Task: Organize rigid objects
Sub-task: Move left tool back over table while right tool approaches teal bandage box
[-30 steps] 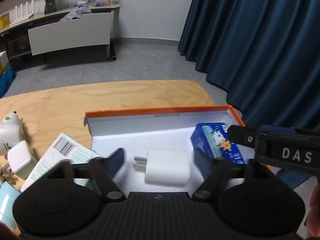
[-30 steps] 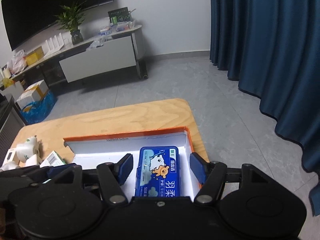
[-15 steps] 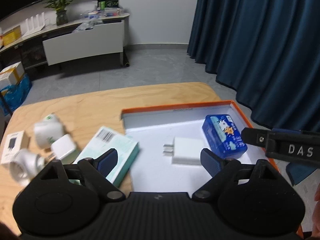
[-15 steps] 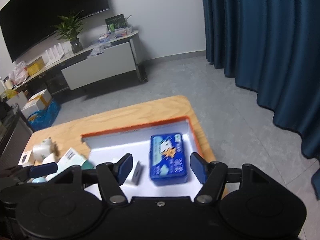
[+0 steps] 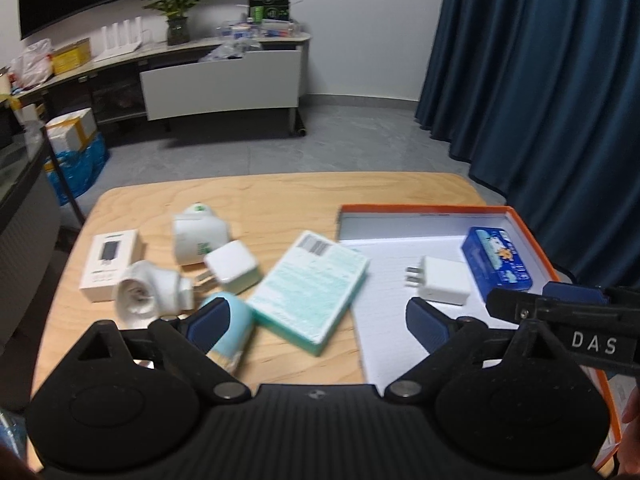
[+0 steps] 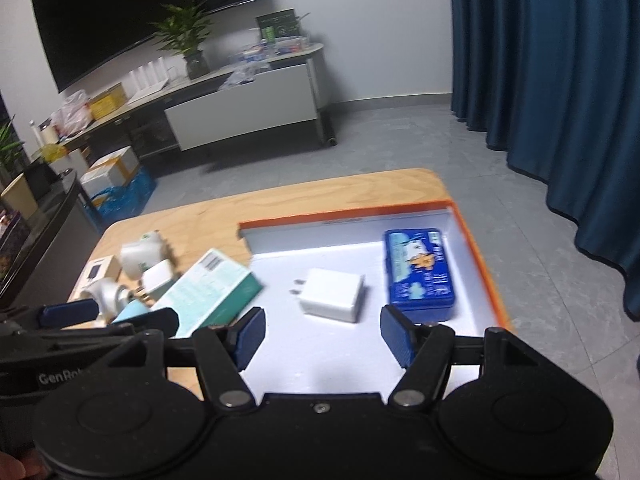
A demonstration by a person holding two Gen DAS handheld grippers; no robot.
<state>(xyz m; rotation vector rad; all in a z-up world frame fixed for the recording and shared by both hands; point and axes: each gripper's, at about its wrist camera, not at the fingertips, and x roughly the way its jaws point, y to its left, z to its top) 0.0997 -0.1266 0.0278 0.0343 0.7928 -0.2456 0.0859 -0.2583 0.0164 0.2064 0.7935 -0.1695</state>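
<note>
An orange-rimmed white tray on the wooden table holds a white charger and a blue tin. Left of the tray lie a teal box, a white plug cube, a white cup, a white round adapter, a small white carton and a light-blue cylinder. My left gripper hangs above the teal box, jaws opening, nothing between them. My right gripper is open and empty above the tray's near part.
The table's far edge drops to a grey floor. Blue curtains hang at the right. A long sideboard with a plant and clutter stands at the back wall. Boxes sit on the floor at the left.
Both grippers pulled back and up from the tray, leaving the charger and the blue tin lying in it. The left jaws have spread wider. More of the table's left side shows now.
</note>
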